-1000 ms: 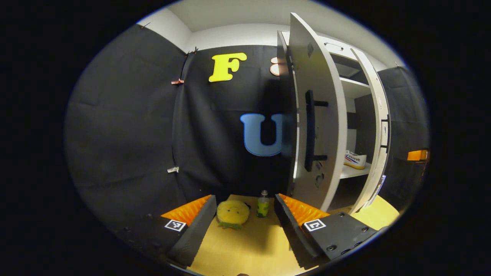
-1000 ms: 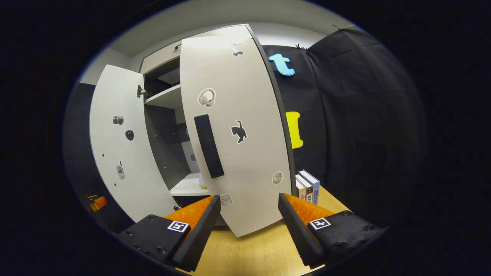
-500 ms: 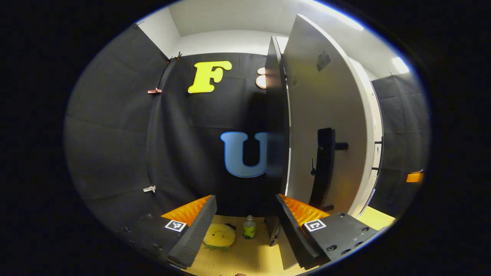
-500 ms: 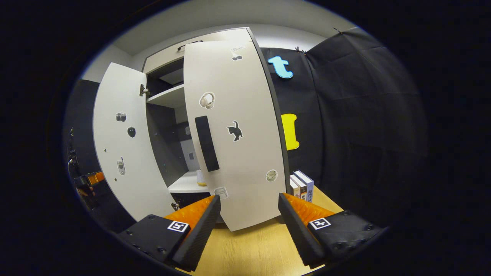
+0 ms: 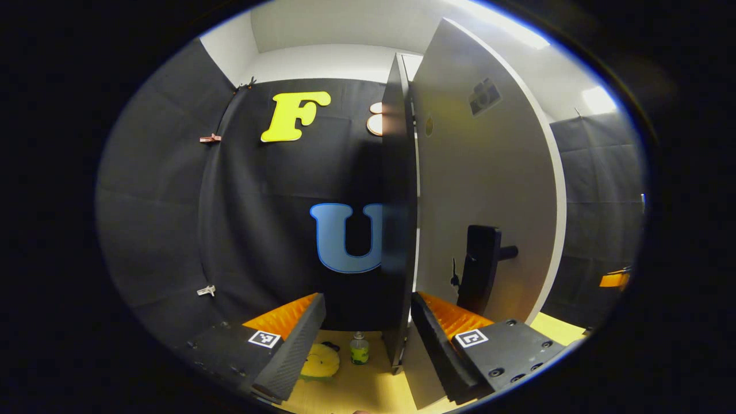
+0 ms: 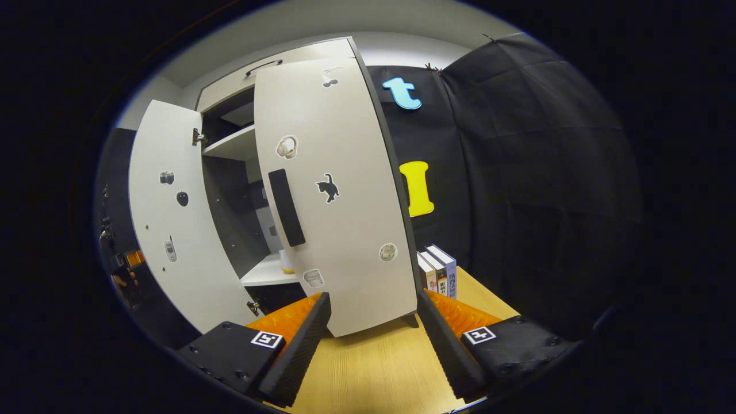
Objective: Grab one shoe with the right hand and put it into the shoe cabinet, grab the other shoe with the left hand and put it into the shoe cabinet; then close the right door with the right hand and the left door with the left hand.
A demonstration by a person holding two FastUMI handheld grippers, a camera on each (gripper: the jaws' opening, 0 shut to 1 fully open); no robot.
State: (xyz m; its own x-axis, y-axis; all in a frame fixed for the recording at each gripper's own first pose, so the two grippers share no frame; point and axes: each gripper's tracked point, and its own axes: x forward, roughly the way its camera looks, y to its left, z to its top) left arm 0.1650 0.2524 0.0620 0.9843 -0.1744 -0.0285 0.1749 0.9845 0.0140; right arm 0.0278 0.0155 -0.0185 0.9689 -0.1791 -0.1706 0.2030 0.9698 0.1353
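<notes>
A: Where do things stand with the shoe cabinet (image 6: 230, 123)?

B: I judge the shoes are already stowed and the door-closing step is in hand. From the right gripper view both doors stand ajar: the right door (image 6: 339, 190) is swung partway out, with its dark handle (image 6: 286, 207) facing the camera, and the left door (image 6: 172, 224) hangs open beyond it. I can't make out a shoe on the shelf from here; only a small yellowish object sits there, too small to identify.

A: And the tools?

B: The right tool (image 6: 374, 322) is released, jaws spread, holding nothing, just in front of the right door's lower edge. The left tool (image 5: 368, 328) is also released and empty, close beside the left door (image 5: 489, 190), whose handle (image 5: 477, 276) sticks out just above its right finger.

A: Next move?

B: Probably a flat push on each door panel towards the cabinet, right one first, taking care the doors don't clash where they meet.

A: Counts?

B: Two doors, two handles, two tools. On the worktop (image 6: 374, 374): three books (image 6: 437, 273), one small bottle (image 5: 359, 349), one yellow plush toy (image 5: 322, 363).
</notes>
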